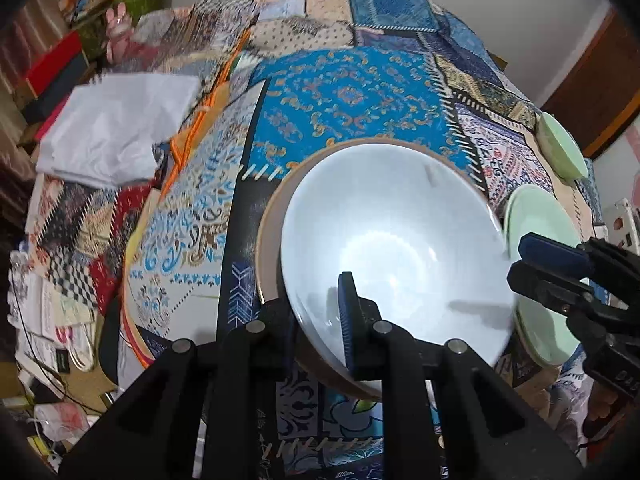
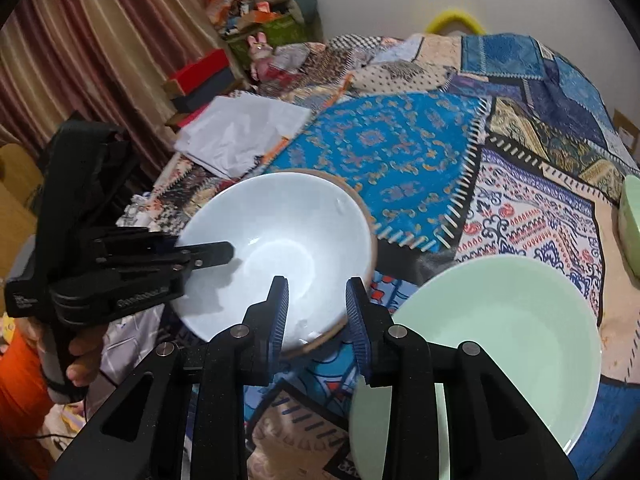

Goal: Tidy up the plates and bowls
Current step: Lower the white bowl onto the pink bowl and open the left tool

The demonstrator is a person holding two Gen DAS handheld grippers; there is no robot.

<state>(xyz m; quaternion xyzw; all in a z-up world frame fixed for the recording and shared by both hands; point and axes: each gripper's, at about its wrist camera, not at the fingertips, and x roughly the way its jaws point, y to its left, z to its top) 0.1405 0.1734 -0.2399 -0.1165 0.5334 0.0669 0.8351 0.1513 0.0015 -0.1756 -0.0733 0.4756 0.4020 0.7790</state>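
One of the left gripper's fingers is hidden under the pale bowl. The other finger lies inside it, so these fingers are clenched on the near rim. The bowl is empty. Its base is out of sight, so whether it rests on the surface cannot be told.

The right gripper's fingers straddle the opposite rim of the same bowl. A gap shows between them and the pads do not press on it.

Just right of the right fingers sits a mint-green dish, empty, its near edge covered by the gripper body. Farther right, a second green piece is cut off by the frame.

Beyond both sets of fingers a patchwork cloth covers the surface. A crumpled white sheet lies far left of them. Behind that are blurred stacked boxes and a striped curtain.
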